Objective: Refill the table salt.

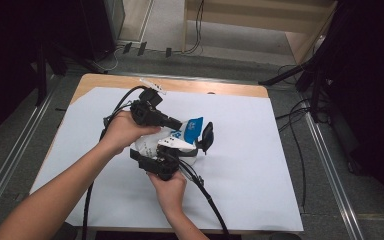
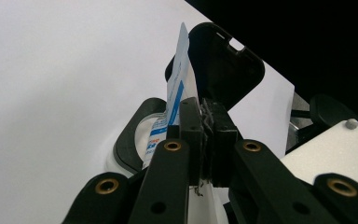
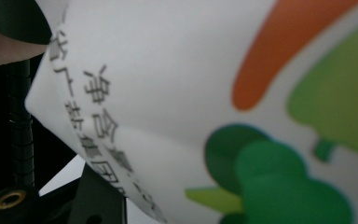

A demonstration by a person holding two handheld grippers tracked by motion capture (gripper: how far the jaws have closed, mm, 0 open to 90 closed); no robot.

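Observation:
A white soft pack (image 1: 152,145) with blue print has a black flip lid (image 1: 207,136) that stands open. My left gripper (image 1: 179,124) is shut on a thin blue-and-white flap (image 1: 194,127) at the pack's opening. In the left gripper view the flap (image 2: 176,88) rises from between the closed jaws of the left gripper (image 2: 204,106), with the lid (image 2: 226,65) behind it. My right gripper (image 1: 172,152) comes from below and grips the pack's body. The pack (image 3: 168,84) shows close up in the right gripper view, with printed characters and orange and green shapes, and it hides the jaw tips.
A white sheet (image 1: 260,165) covers most of the wooden table (image 1: 180,84). A small clear plastic piece (image 1: 152,85) lies near the far edge. Cables (image 1: 207,195) trail from both grippers toward the near edge. Dark stands (image 1: 305,75) stand on the floor around the table.

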